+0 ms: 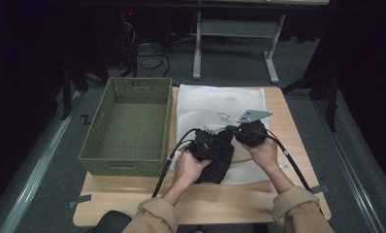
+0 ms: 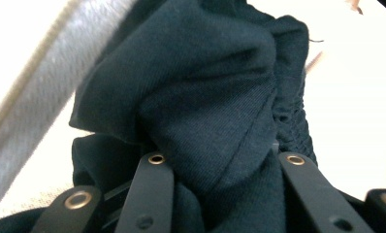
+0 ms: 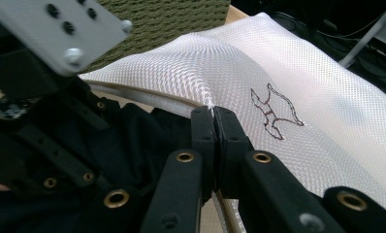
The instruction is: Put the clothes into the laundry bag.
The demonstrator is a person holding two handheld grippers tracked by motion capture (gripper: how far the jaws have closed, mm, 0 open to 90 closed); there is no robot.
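A white mesh bag (image 1: 220, 104) with a small bird drawing lies flat on the wooden table. A black garment (image 1: 220, 162) bunches at the bag's near edge. My left gripper (image 1: 208, 143) is shut on a thick fold of the black garment (image 2: 205, 97), which bulges between its jaws (image 2: 225, 160). My right gripper (image 1: 237, 130) is shut on the bag's edge; in the right gripper view its tips (image 3: 213, 114) pinch the mesh (image 3: 239, 68) and lift it off the dark cloth (image 3: 133, 136). The left gripper's body (image 3: 31, 92) sits close on that view's left.
A green woven basket (image 1: 128, 126) stands empty on the table's left side, next to the bag. Bare wood (image 1: 205, 199) lies between the garment and the table's front edge. Cables trail from both grippers toward the person. A metal stand's legs are on the floor behind.
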